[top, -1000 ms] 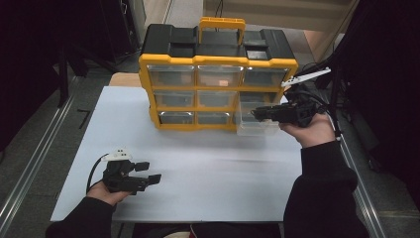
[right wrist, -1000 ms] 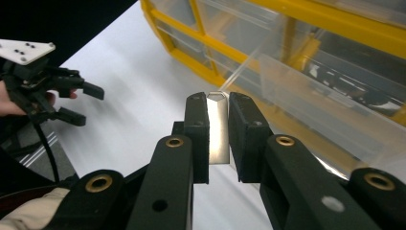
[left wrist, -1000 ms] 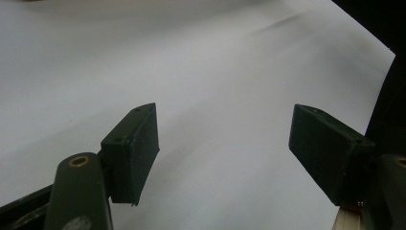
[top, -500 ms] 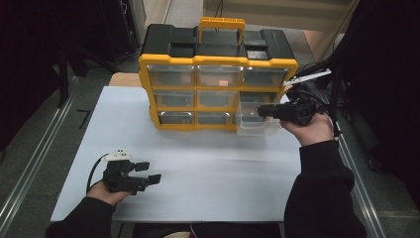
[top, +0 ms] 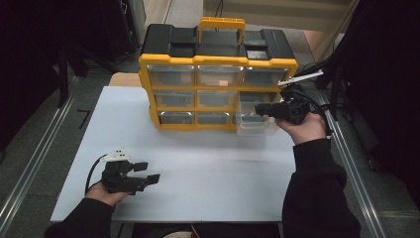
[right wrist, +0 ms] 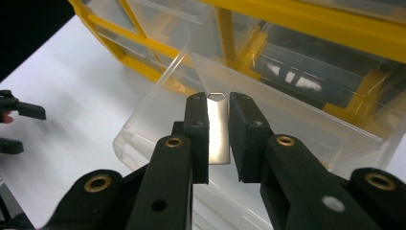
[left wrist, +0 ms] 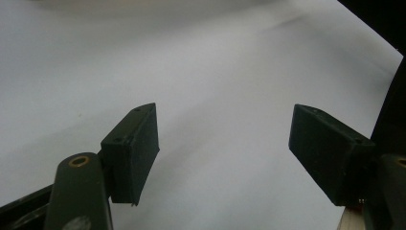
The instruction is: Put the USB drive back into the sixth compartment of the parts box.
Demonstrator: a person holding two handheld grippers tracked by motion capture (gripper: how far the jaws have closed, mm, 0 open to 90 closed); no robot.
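Handling status: a clear drawer (top: 255, 119) of the yellow organiser (top: 218, 74) is drawn out at the cabinet's lower right, with the right gripper (top: 261, 110) at its front.

High view, change: against the earlier pictures the right hand (top: 302, 126) sits slightly lower at the drawer; the drawer is out of its bay to much the same extent as before.

High view, meaning: judged from this, pulling is finished or nearly so, and the step in hand is settling or lifting the drawer free of the frame.

High view, drawer position: front end resting on or just above the white table (top: 198, 163), rear end at the open bay in the bottom row, right column.

High view, drawer axis: long axis runs from the cabinet face toward the person's side of the table; the front wall faces the person.

High view, left gripper (top: 148, 172): resting near the table's front left corner, well apart from the organiser, unchanged from the earlier pictures.

Left gripper view, jaws: spread wide with nothing between them; bare white table surface (left wrist: 215, 72) beyond.

Right gripper view, jaws: drawn close together, pinching a thin metal tab (right wrist: 218, 128) that stands upright between the pads.

Right gripper view, drawer (right wrist: 268, 110): clear walls extend away from the jaws toward the yellow frame (right wrist: 306, 28); the open top faces up, the body tilts slightly downward at the near end.

Right gripper view, uncertainty: whether the tab belongs to the drawer's front wall or sits loose against it cannot be told.
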